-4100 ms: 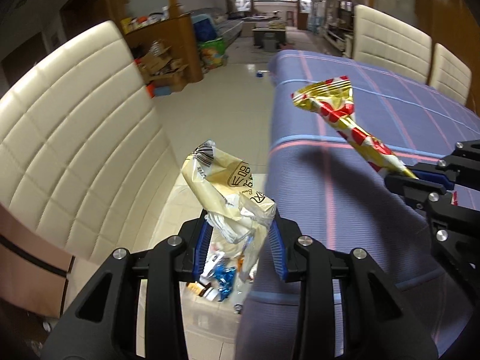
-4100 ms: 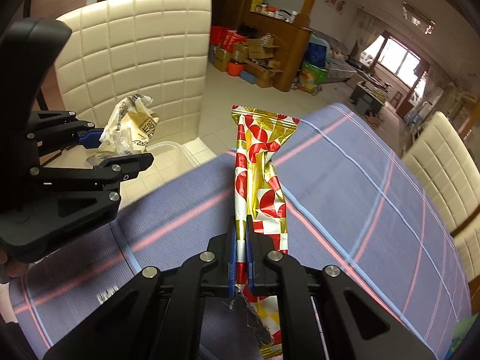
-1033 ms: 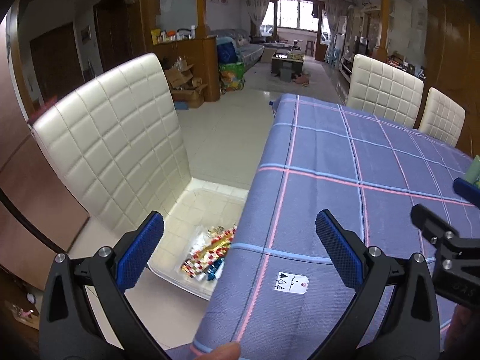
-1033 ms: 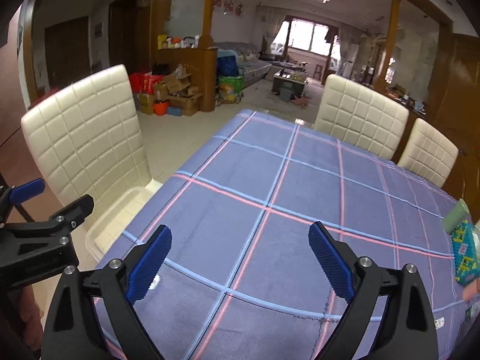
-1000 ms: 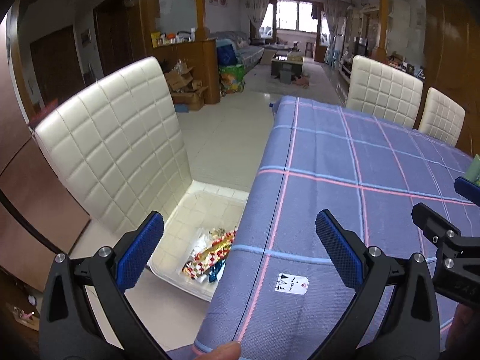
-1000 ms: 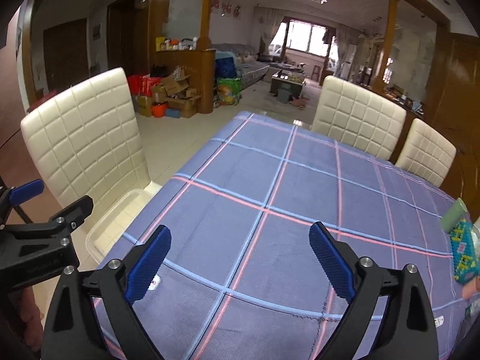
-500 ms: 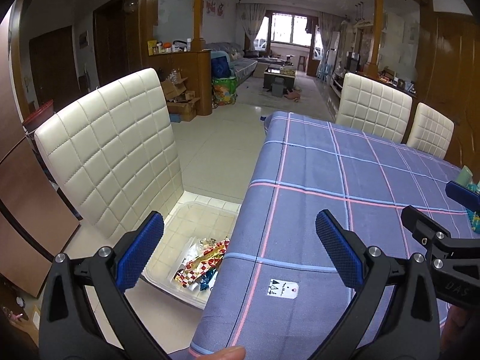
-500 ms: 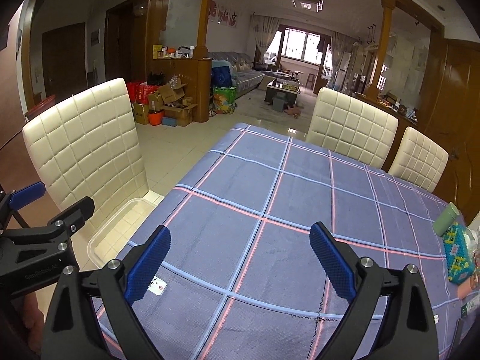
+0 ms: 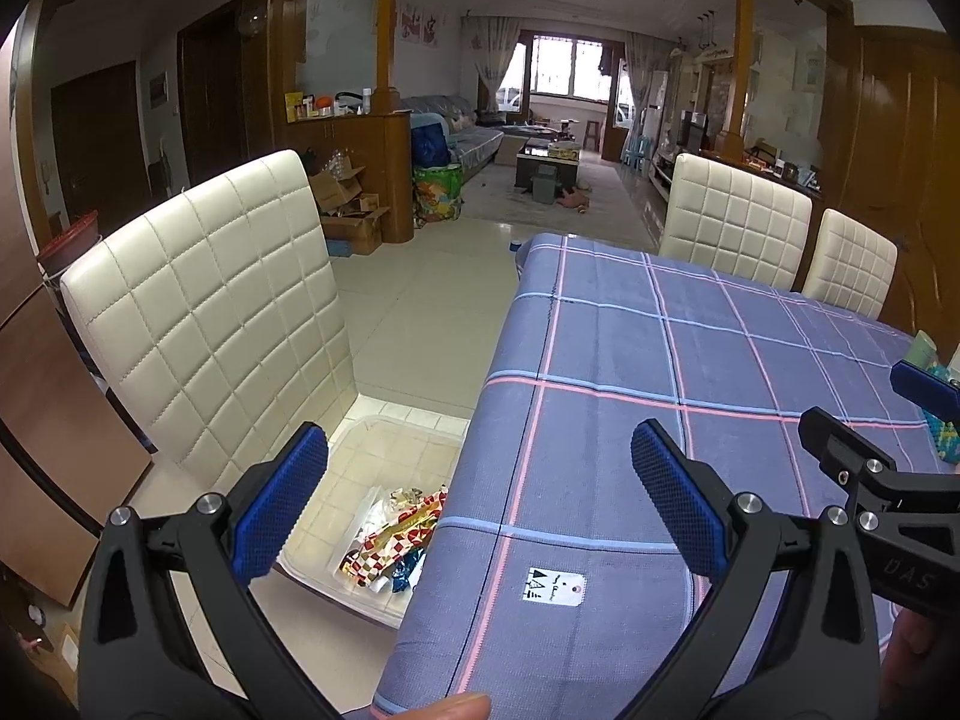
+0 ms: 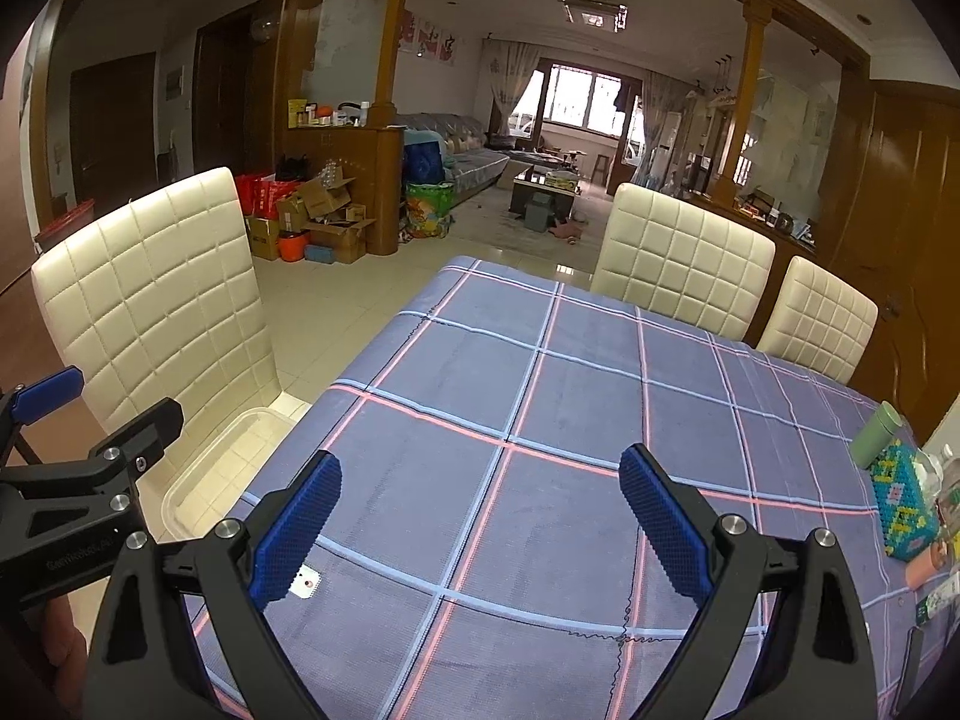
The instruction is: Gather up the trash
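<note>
Left wrist view: left hand-held gripper [image 9: 477, 501] spread wide, empty, above the blue checked-cloth worktop [image 9: 660, 360]; crumpled red-and-gold wrappers [image 9: 399, 534] lie in the clear plastic bin [image 9: 396, 426] on the floor beside the cream quilted chair [image 9: 210, 312].

Right wrist view: right hand-held gripper [image 10: 480, 525] spread, empty, over the worktop [image 10: 540, 408].

You have two tools: the left tool [image 9: 474, 498] and the right tool [image 10: 480, 510]. One counter [image 10: 540, 396], three cream chairs [image 10: 156, 294], one clear bin [image 9: 384, 444], several wrappers [image 9: 396, 540] inside.
</note>
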The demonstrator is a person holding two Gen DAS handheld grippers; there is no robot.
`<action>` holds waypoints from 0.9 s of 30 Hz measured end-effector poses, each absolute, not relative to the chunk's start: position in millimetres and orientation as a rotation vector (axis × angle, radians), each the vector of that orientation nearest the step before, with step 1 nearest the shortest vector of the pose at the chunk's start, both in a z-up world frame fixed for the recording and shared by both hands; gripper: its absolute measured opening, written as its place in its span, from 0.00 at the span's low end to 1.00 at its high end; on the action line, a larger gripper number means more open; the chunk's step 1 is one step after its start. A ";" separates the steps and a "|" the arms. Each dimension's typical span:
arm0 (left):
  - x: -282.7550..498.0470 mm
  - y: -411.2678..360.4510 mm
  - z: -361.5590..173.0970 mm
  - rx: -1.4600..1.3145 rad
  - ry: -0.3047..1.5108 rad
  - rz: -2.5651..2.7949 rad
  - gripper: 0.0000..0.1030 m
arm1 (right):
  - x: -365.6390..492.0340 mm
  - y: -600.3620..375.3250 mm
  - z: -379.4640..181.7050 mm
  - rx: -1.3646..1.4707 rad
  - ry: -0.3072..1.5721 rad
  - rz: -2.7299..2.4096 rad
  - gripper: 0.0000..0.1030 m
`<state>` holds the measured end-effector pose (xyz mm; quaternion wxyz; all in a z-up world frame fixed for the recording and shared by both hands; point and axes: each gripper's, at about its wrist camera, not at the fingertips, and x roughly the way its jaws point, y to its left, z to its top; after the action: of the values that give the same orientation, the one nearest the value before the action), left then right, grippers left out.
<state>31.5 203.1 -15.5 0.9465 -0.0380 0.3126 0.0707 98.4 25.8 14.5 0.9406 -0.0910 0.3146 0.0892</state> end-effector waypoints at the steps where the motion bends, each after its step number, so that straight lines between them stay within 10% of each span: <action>1: 31.3 202.3 -15.2 -0.074 0.634 0.145 0.97 | 98.1 25.4 14.7 -0.184 0.640 0.181 0.89; 27: 27.0 189.9 -11.3 -0.009 0.594 0.156 0.97 | 95.8 19.5 18.0 -0.174 0.624 0.169 0.89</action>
<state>27.0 189.9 -11.3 0.9532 -0.0046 0.2925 0.0768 95.8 19.5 18.0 0.9445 -0.0852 0.3063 0.0830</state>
